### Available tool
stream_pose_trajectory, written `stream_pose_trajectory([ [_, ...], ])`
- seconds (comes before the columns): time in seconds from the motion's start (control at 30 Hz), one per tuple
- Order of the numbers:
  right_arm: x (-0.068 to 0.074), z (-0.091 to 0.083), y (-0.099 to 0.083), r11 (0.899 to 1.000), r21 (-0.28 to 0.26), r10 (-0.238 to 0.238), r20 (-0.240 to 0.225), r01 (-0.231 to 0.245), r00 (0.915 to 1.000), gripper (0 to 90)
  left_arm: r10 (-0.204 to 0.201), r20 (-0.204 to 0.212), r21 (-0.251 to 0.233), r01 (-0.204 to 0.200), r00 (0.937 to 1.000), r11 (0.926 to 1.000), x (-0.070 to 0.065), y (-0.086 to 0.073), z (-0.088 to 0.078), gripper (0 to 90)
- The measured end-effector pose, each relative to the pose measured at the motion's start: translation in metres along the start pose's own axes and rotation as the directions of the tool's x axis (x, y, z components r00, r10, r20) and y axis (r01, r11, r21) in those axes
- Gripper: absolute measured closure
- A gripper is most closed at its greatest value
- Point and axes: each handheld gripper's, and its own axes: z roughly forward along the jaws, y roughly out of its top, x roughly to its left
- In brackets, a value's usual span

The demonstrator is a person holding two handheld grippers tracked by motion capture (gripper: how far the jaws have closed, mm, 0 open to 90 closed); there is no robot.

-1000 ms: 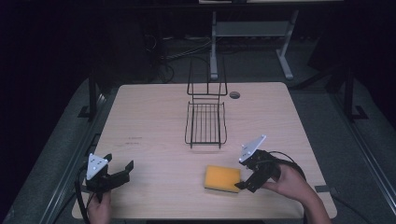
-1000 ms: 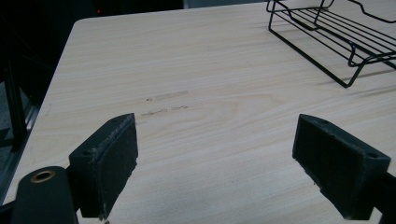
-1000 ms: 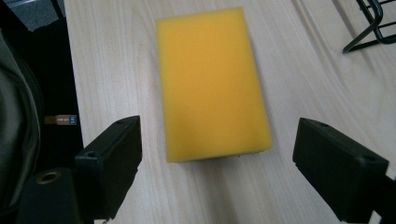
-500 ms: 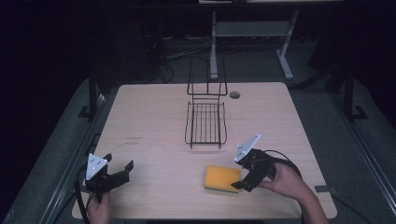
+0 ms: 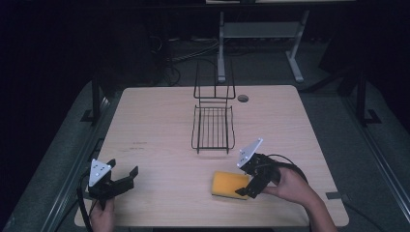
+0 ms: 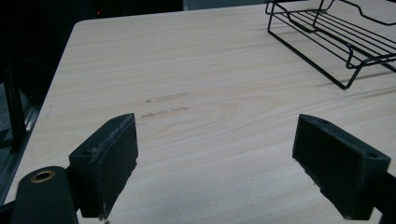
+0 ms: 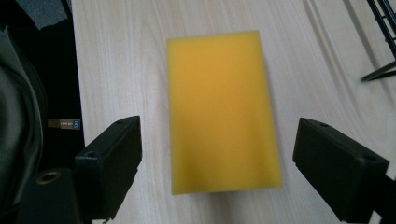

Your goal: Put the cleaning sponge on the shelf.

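Right gripper (image 5: 245,186) advanced to 3 o'clock edge of flat yellow rectangular foam sponge (image 5: 229,185), jaws wide astride it, grasp likely imminent; left gripper (image 5: 126,179) idle on pale wooden tabletop (image 5: 159,130), jaws wide.

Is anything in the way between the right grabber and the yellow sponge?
No, nothing visible. The right gripper is open, its jaws apart on either side of the yellow sponge, which lies flat on the table with bare wood around it.

Dim surroundings, lit tabletop, sl. soft
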Motion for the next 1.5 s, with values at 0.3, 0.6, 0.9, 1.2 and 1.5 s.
stream_pose_trajectory([
  [0.3, -0.001, 0.007, 0.006, 1.0, 0.019, -0.013, -0.009, 0.014, 0.9999, 15.2, -0.001, 0.0, 0.0, 0.001, 1.0, 1.0, 0.0, 0.0, 0.0, 13.4],
  [0.6, -0.003, 0.018, 0.009, 0.999, 0.046, -0.017, -0.019, 0.018, 0.9997, 15.2, -0.002, 0.001, 0.0, 0.002, 1.0, 1.0, 0.0, 0.0, 0.0, 13.5],
  [0.9, -0.005, 0.025, 0.011, 0.998, 0.066, -0.011, -0.026, 0.012, 0.9996, 15.2, -0.004, 0.003, -0.001, 0.004, 1.0, 1.0, 0.0, 0.0, 0.0, 13.4],
  [1.2, -0.006, 0.033, 0.011, 0.997, 0.079, -0.011, -0.036, 0.013, 0.9993, 15.2, -0.005, 0.002, -0.002, 0.005, 1.0, 1.0, 0.0, 0.0, 0.0, 13.4],
  [1.5, -0.006, 0.037, 0.012, 0.996, 0.086, -0.009, -0.037, 0.012, 0.9993, 15.1, -0.005, 0.003, -0.002, 0.005, 1.0, 1.0, 0.0, 0.0, 0.0, 13.4],
])
